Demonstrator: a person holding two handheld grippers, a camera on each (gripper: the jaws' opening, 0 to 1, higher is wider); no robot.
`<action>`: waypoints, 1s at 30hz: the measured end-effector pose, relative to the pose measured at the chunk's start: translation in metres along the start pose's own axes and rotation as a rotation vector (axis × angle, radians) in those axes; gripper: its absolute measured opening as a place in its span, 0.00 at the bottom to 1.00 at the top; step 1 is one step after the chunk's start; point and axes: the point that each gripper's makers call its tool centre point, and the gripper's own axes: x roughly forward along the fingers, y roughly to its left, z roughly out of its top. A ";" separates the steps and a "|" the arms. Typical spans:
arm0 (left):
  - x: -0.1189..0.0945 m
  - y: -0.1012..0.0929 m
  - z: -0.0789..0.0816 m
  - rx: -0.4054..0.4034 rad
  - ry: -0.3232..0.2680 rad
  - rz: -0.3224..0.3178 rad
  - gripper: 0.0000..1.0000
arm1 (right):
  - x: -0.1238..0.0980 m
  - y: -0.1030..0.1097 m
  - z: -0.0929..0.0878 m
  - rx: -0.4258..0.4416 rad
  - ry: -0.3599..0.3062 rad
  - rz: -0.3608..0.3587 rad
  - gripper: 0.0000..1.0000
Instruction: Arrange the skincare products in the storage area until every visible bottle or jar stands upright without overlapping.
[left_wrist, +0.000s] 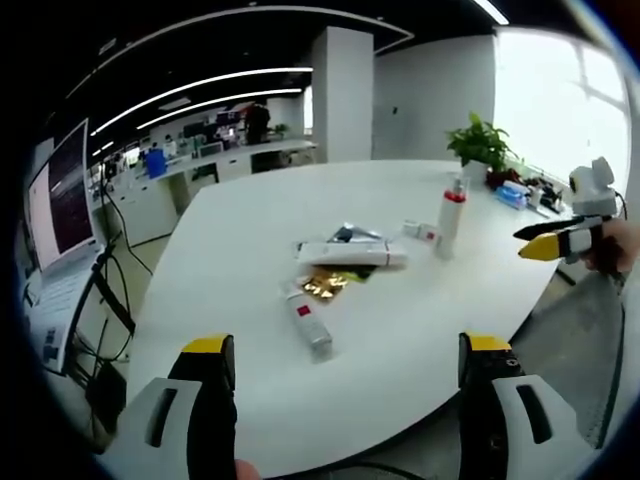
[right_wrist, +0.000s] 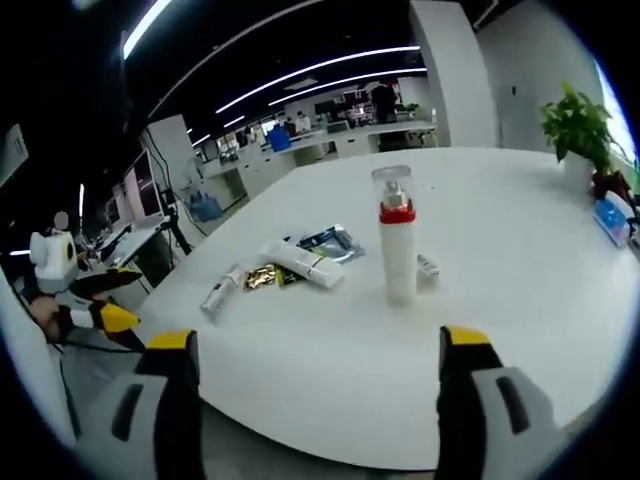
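While upright, cylindrical clear-capped bottle (right_wrist: 398, 240)

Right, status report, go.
Left gripper and right gripper open, empty. Pump bottle upright; white tube and small tube lying flat. Nothing in the way.

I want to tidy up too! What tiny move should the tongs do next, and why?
Probably reach the open right tongs toward the long white tube lying flat on the white table. The white pump bottle with the red collar already stands upright, while the tube and a smaller white tube with a red label lie on their sides.
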 end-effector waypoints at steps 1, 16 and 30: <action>0.000 0.000 0.000 -0.001 -0.001 0.001 0.91 | 0.000 -0.001 0.000 0.005 -0.001 -0.001 1.00; -0.002 0.000 0.001 -0.001 -0.004 0.005 0.90 | 0.001 -0.003 -0.005 0.030 0.017 -0.002 0.96; -0.003 0.001 0.005 -0.012 -0.025 0.014 0.90 | 0.007 -0.001 -0.001 0.036 0.054 0.025 0.96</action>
